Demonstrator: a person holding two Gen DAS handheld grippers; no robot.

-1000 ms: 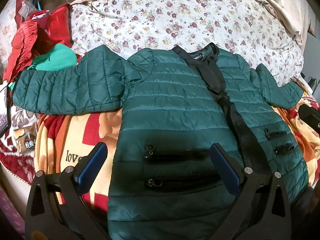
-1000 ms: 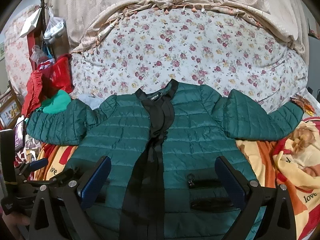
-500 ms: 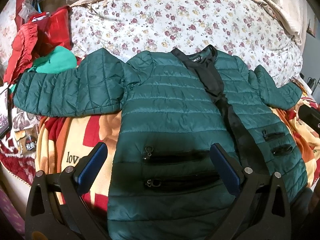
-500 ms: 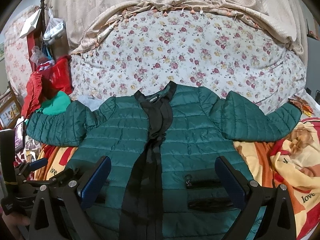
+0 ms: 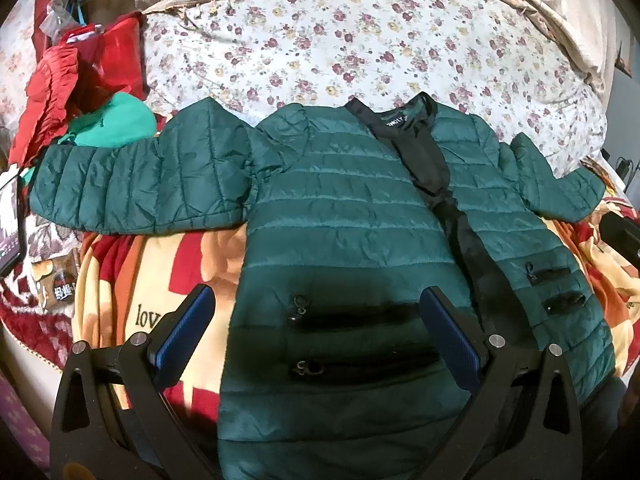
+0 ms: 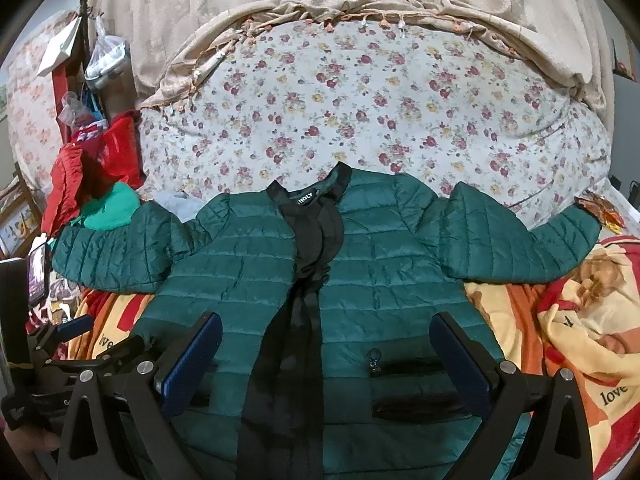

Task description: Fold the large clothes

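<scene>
While both claws hang spread wide and empty over the hem, the dark green quilted puffer jacket (image 5: 344,216) lies face up and flat on the bed, collar away from the cameras, front half open along its black lining strip (image 6: 308,280), both sleeves out sideways. Its lower half rests on an orange and red printed fleece blanket (image 5: 168,264); collar and shoulders reach the white floral bedsheet (image 6: 360,112).

Left gripper (image 5: 318,320) straddles the jacket's left hem edge and zip pockets, blue pads apart, touching nothing. Right gripper (image 6: 326,348) hovers over the lower front, likewise holding nothing.

Step judged: first fold not started. To do it well:
- close the front panels so the lining is covered
- pinch the left sleeve (image 5: 132,184) near the cuff, fold across the chest; same for the right sleeve (image 6: 528,240)
- grab through both layers; slick padded fabric likely slips and springs back
- press air out before folding hem to collar

Red clothing pile (image 5: 60,84) sits beside the left cuff, so keep clear.
</scene>
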